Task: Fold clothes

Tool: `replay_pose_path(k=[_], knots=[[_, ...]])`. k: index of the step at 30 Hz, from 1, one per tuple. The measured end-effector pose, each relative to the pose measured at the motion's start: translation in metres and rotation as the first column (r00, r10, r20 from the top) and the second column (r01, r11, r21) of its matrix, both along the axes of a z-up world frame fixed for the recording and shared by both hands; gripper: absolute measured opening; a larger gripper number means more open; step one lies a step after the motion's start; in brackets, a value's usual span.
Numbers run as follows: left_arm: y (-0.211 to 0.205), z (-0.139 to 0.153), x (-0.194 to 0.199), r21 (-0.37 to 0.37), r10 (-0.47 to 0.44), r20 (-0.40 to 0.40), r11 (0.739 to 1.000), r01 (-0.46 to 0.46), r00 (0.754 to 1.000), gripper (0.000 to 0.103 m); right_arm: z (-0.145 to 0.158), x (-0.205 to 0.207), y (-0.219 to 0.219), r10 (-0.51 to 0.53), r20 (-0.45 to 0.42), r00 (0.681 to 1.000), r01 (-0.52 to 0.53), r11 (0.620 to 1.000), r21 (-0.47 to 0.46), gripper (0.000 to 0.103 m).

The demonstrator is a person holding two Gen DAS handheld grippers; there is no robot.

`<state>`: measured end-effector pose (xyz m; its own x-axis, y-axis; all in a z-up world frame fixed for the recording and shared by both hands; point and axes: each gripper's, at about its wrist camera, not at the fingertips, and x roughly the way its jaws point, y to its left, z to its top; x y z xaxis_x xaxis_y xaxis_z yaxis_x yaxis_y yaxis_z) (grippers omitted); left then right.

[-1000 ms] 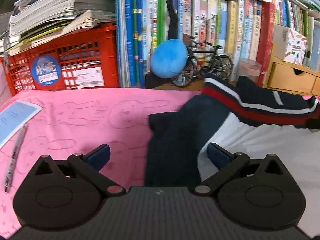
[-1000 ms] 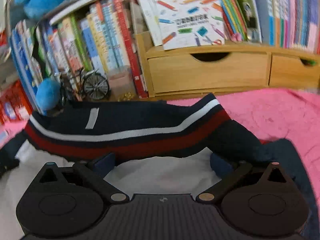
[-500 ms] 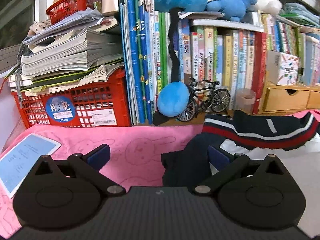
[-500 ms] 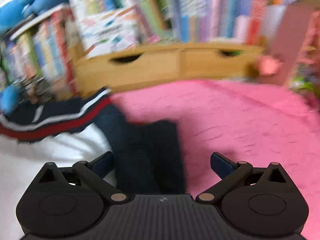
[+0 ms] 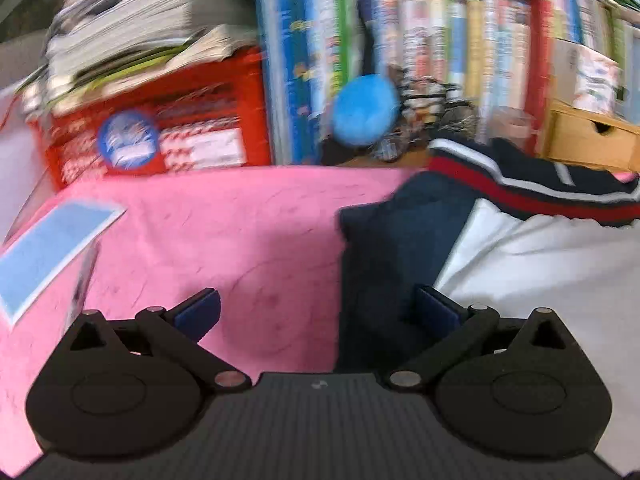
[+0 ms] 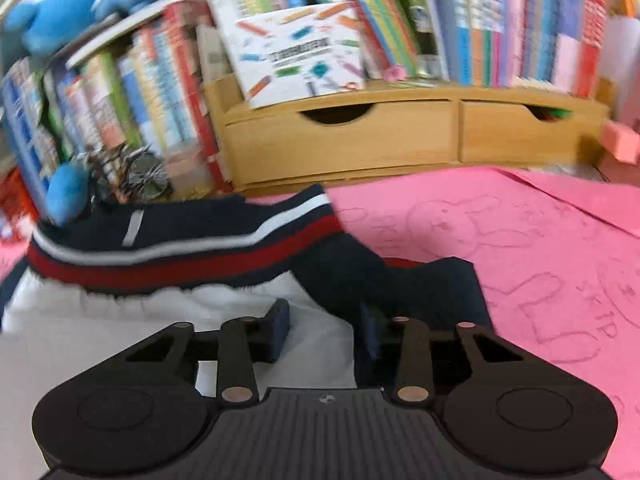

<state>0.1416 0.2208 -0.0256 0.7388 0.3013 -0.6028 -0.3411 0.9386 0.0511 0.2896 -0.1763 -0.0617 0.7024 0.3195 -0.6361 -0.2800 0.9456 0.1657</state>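
The garment [image 6: 168, 240], navy with red and white stripes above a white body, lay spread on the pink-covered counter [image 6: 520, 240] before the bookshelf [image 6: 360, 20]. The right claw [image 6: 322, 328] was closing over the navy sleeve [image 6: 420, 292] at its junction with the white cloth; through the blur, fabric seemed to lie between the pads without being pinched yet. The left claw [image 5: 316, 312] stood wide apart above the other sleeve [image 5: 384, 248], gripping nothing. To fold well, each claw should catch only the sleeve's top layer near its edge, then carry it inward over the white body.
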Motion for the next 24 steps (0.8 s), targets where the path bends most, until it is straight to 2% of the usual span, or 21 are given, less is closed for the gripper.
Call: replay_pose_path(k=[2, 4, 7, 8, 11, 13, 16, 20, 24], knots=[[-0.001, 0.016, -0.009, -0.001, 0.026, 0.052, 1.000, -0.026, 0.998, 0.103, 0.014, -0.016, 0.000, 0.022, 0.047, 0.999, -0.022, 1.000, 0.000, 0.055], [-0.010, 0.033, -0.018, -0.002, 0.025, 0.112, 1.000, -0.025, 0.993, 0.103, 0.023, -0.043, 0.005, 0.072, 0.106, 0.992, -0.074, 0.997, 0.010, 0.075], [-0.036, 0.052, -0.026, -0.005, -0.063, 0.172, 0.998, 0.065, 0.983, 0.103, 0.023, -0.080, 0.022, 0.179, 0.092, 0.979, -0.184, 0.982, 0.050, 0.080], [-0.049, 0.054, -0.025, 0.007, -0.106, 0.167, 0.994, 0.106, 0.980, 0.103, 0.021, -0.090, 0.029, 0.202, 0.082, 0.976, -0.207, 0.977, 0.059, 0.081], [-0.091, 0.053, -0.019, 0.043, -0.255, 0.129, 0.967, 0.251, 0.958, 0.103, 0.012, -0.114, 0.047, 0.261, 0.046, 0.964, -0.264, 0.961, 0.087, 0.085], [-0.114, 0.045, -0.010, 0.065, -0.334, 0.082, 0.942, 0.329, 0.939, 0.103, 0.003, -0.119, 0.057, 0.256, 0.019, 0.967, -0.256, 0.966, 0.044, 0.087], [-0.140, 0.027, 0.012, 0.108, -0.403, -0.017, 0.909, 0.403, 0.915, 0.103, -0.012, -0.121, 0.068, 0.243, -0.016, 0.970, -0.244, 0.970, -0.027, 0.088], [-0.159, -0.002, 0.046, 0.146, -0.413, -0.134, 0.891, 0.430, 0.901, 0.103, -0.023, -0.133, 0.075, 0.245, 0.039, 0.969, -0.241, 0.967, -0.081, 0.090], [-0.161, -0.013, 0.078, 0.212, -0.352, -0.143, 0.902, 0.376, 0.925, 0.103, -0.026, -0.134, 0.074, 0.240, 0.039, 0.970, -0.237, 0.968, -0.080, 0.090]])
